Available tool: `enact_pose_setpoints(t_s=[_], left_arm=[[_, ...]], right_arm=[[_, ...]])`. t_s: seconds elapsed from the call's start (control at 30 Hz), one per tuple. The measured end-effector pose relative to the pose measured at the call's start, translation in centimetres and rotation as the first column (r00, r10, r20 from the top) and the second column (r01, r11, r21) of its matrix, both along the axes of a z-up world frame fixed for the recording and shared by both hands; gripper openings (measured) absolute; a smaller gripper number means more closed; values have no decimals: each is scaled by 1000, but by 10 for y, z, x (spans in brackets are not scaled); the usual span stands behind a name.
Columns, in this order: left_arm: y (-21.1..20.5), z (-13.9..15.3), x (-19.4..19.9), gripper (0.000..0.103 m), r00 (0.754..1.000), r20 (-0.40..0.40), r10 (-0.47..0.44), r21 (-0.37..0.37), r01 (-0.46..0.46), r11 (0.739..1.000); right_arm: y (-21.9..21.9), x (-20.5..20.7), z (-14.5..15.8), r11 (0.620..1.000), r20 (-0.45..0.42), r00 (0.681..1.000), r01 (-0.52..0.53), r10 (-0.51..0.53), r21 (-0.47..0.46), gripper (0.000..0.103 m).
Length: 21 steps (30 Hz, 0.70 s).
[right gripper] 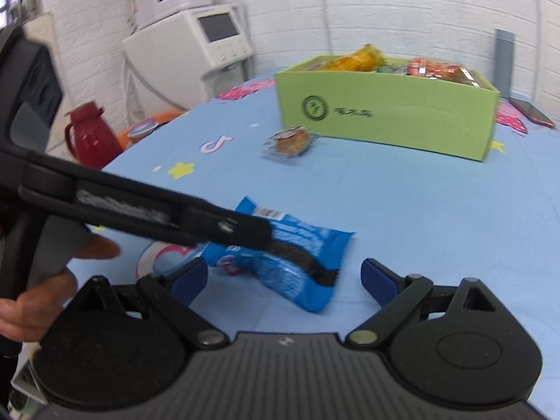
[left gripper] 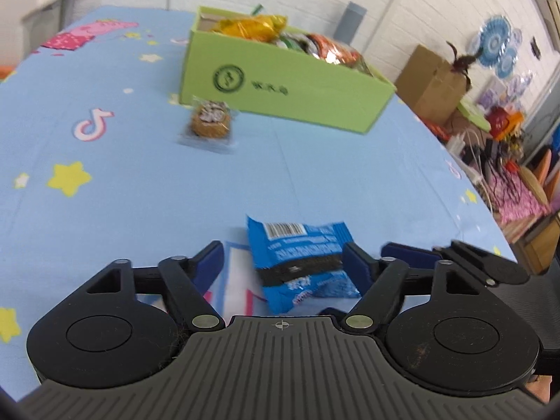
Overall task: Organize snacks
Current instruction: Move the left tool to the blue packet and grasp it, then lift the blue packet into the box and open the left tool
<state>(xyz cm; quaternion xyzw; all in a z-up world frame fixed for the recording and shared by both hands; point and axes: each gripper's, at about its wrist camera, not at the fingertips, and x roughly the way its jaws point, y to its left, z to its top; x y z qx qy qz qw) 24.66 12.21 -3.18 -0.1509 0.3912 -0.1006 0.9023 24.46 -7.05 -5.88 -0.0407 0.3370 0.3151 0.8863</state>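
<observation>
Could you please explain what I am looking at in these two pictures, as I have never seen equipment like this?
A person holds a two-finger gripper in each hand, and each carries a camera looking along its fingers. One picture is from the left gripper, the other from the right gripper. Both are open and hold nothing. A blue snack packet lies between the left gripper's fingers on a blue tablecloth. The left gripper also shows in the right view, over that packet. Farther off lies a wrapped brown cake, beside a green box already holding snacks.
</observation>
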Motion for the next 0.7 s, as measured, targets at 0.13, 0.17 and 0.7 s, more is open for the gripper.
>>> enact_pose_setpoints(t_s=[0.13, 0.17, 0.7], left_arm=[[2, -3, 6, 65, 1000, -15, -9, -7, 9, 1000], [1, -5, 9, 65, 1000, -25, -19, -11, 19, 1000], [-2, -1, 24, 18, 995, -22, -94, -141, 90, 986]], right_arm=[[3, 3, -5, 1000, -17, 1000, 0, 0, 7, 93], [6, 4, -7, 1000, -22, 1000, -6, 6, 8, 93], [11, 12, -4, 998, -5, 1000, -2, 3, 70, 62]])
